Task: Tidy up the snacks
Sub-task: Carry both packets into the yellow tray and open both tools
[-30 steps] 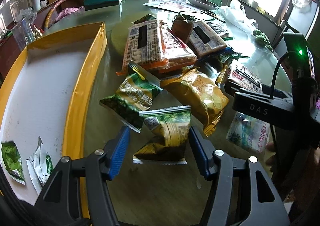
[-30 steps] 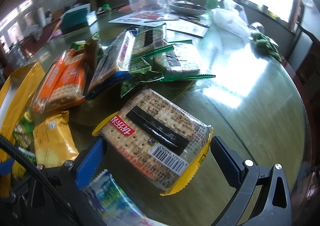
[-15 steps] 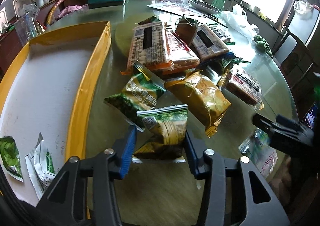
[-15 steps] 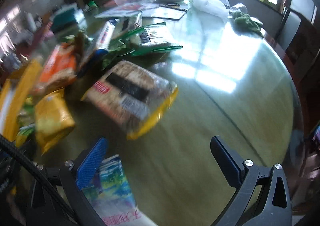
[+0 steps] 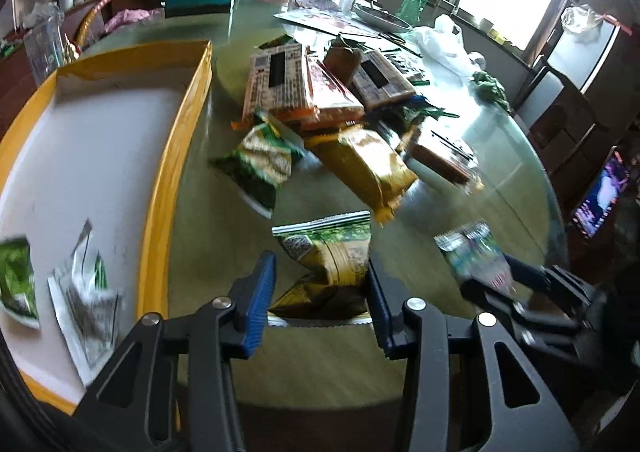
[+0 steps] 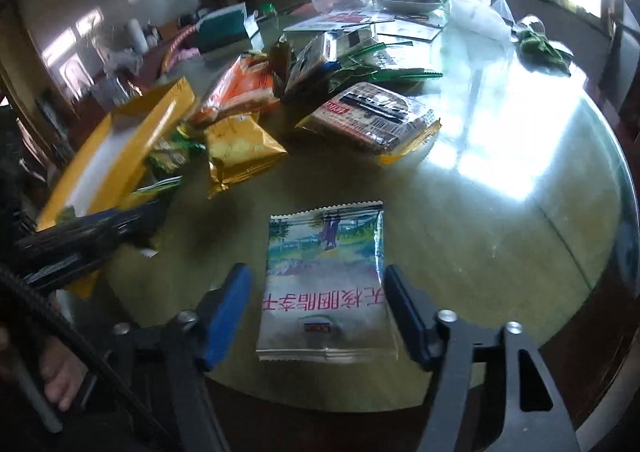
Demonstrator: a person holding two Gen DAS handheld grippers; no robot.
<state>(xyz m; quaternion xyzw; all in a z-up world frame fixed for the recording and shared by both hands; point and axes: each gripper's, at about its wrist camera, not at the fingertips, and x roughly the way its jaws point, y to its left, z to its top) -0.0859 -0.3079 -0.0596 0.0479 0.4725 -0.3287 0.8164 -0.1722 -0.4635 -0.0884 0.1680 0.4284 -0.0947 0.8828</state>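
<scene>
L wrist view: the left claw (image 5: 318, 302) is sitting low over the glass surface (image 5: 500, 156), w/ a green-gold bag (image 5: 326, 262) between its blue pads (image 5: 260, 302). The pads are squeezing the bag's sides, so the claw is clenched on it. The bag is standing up a bit, near the surface's front edge. To the left a yellow box (image 5: 176, 156) is lying open, w/ 2 small packs (image 5: 84, 292) inside. Behind the bag a pile of snacks (image 5: 312, 92) is sitting mid-surface. On the right the other claw is reaching at a blue-white pack (image 5: 474, 256).

R wrist view: the right claw (image 6: 316, 312) is spread wide around the blue-white pack (image 6: 326, 284), which is lying flat on the surface (image 6: 500, 172). Small gaps are showing on both sides, so the claw is released & not gripping. A gold bag (image 6: 240, 148) & a cracker pack (image 6: 372, 118) are lying farther back, apart from the pack.
</scene>
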